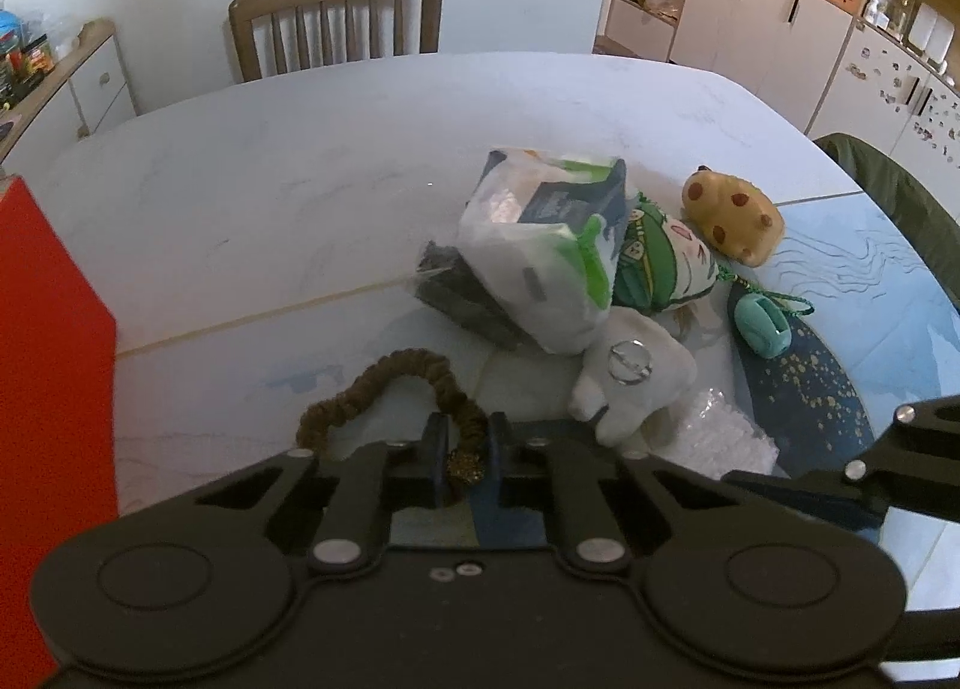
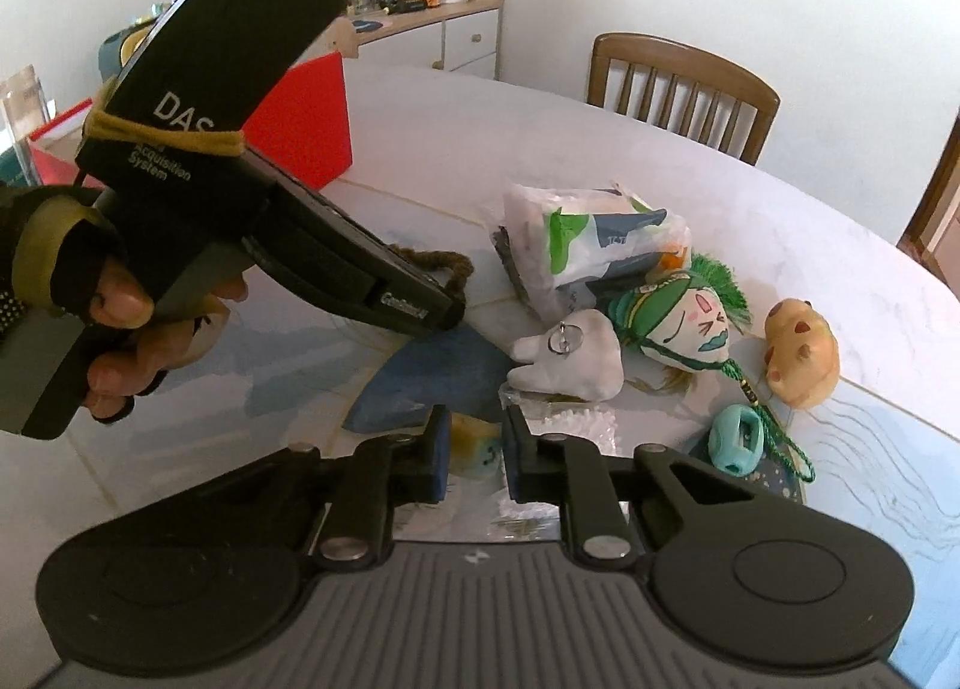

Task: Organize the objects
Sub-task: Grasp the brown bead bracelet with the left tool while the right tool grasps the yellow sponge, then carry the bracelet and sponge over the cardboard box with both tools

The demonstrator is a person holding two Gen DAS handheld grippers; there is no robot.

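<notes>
My left wrist camera sits low over the worktop (image 1: 270,197), facing a chair (image 1: 336,17) at upper centre. My right one looks leftward across it. Both closely share the toy pile (image 1: 636,383) (image 2: 570,353).

Right gripper (image 2: 471,452) jaws apart above white table (image 2: 456,149).

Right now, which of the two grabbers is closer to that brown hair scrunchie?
Left. The left gripper has its jaws around the brown scrunchie; the right gripper sits apart, nearer the white plush.
</notes>
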